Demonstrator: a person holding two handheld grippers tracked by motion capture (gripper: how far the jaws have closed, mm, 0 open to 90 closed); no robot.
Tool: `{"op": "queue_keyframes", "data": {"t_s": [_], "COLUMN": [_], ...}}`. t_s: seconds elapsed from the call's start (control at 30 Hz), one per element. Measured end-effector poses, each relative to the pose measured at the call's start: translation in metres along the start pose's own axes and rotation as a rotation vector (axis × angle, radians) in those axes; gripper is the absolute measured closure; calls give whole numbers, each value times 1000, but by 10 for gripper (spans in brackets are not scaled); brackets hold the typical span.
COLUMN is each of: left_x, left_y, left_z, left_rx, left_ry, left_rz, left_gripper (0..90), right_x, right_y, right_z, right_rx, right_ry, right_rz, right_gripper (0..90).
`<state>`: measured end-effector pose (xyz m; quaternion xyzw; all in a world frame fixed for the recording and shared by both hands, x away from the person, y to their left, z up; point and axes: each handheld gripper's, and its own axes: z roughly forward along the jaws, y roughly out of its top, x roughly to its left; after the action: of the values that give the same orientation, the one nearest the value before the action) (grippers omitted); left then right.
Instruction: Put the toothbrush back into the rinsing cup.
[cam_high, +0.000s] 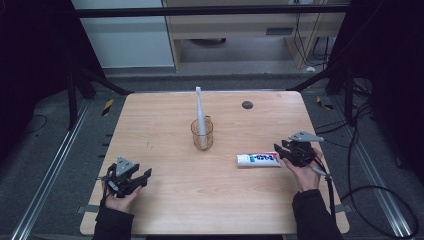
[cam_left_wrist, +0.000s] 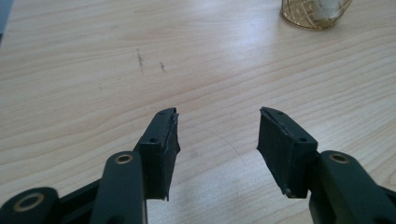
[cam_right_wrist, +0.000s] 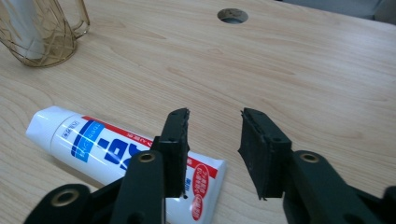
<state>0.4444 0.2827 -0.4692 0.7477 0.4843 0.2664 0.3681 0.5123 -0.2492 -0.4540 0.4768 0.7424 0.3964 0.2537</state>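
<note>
A white toothpaste tube (cam_high: 257, 159) with blue and red print lies flat on the wooden table (cam_high: 165, 125), right of centre. My right gripper (cam_high: 278, 151) is at the tube's crimped end, pointing left. In the right gripper view the jaws (cam_right_wrist: 215, 113) stand open, and the tube (cam_right_wrist: 93, 144) lies low under the left jaw with no pad pressing on it. An amber glass cup (cam_high: 202, 134) at mid-table holds an upright white toothbrush (cam_high: 200, 107). My left gripper (cam_high: 142, 178) rests near the front left edge, open (cam_left_wrist: 218, 112) over bare wood, with the cup (cam_left_wrist: 314, 14) far ahead.
A round cable hole (cam_high: 247, 104) is set in the table's far right part and also shows in the right gripper view as the hole (cam_right_wrist: 232, 15). Dark floor with cables (cam_high: 370, 195) and metal rails surrounds the table. A pale cabinet (cam_high: 240, 30) stands beyond the far edge.
</note>
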Motion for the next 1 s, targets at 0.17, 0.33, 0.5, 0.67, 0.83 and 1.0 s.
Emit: {"op": "queue_keyframes", "data": {"t_s": [0.17, 0.33, 0.5, 0.67, 0.83, 1.0], "left_x": [3, 5, 8, 10, 12, 13], "left_y": [-1, 0, 1, 1, 0, 0], "left_z": [0, -2, -1, 0, 2, 4], "left_rx": [17, 28, 41, 44, 50, 58], "left_ry": [10, 27, 34, 45, 49, 48], "left_rz": [-7, -11, -15, -23, -30, -27], "left_gripper": [494, 512, 509, 464, 444, 429], "right_x": [8, 20, 36, 51, 60, 64], "right_y": [-1, 7, 19, 23, 22, 18], "right_z": [11, 18, 31, 45, 59, 67], "right_rx": [29, 22, 22, 22, 50, 106], "right_ry": [19, 76, 104, 130, 131, 128], "right_rz": [7, 51, 43, 62, 68, 58], "right_gripper": [761, 877, 900, 900, 900, 900]}}
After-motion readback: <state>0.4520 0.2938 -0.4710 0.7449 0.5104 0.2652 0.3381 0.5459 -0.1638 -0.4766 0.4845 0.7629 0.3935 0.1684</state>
